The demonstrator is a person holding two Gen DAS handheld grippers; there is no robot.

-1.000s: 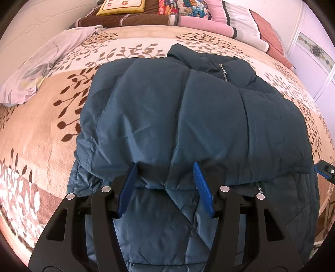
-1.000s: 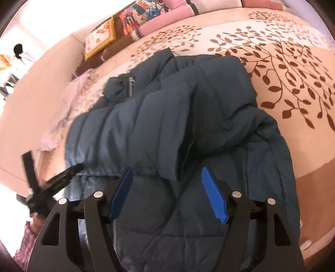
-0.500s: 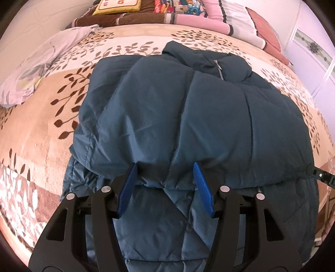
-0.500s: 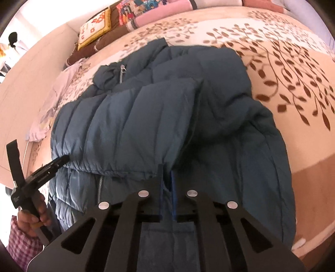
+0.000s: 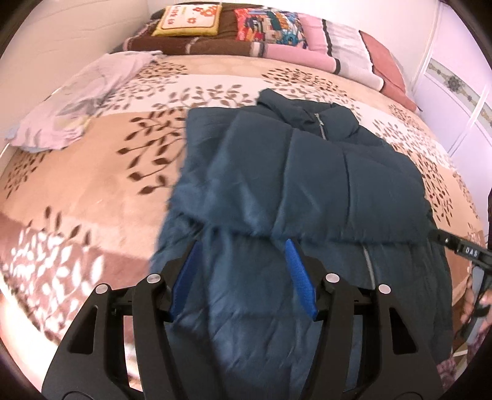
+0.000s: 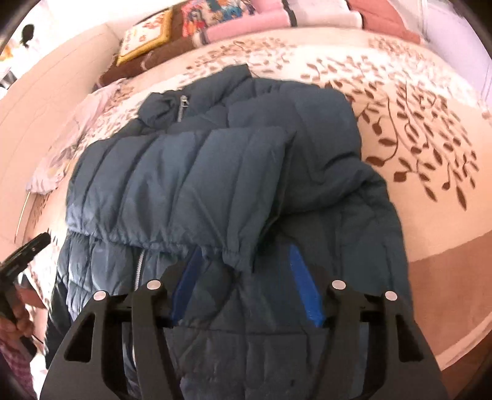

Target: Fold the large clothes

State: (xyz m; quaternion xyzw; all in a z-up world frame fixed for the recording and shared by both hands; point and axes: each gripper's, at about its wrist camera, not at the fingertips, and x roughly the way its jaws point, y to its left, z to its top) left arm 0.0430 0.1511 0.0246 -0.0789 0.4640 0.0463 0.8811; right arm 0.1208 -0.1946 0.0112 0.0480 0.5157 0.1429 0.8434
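Left wrist view: both tools gape wide over jacket on leaf-patterned bedspread.

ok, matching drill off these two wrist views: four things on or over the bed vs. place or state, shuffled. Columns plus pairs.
Column 1
1. jacket
2. lilac cloth
3. yellow cushion
4. left gripper

Column 2
A. open, above the jacket's lower part
B. at the head of the bed
C. crumpled near the bed's left edge, left wrist view
D. sleeve folded across its front, zipped at the collar

Pairs: 1-D, 2-C, 3-B, 4-A
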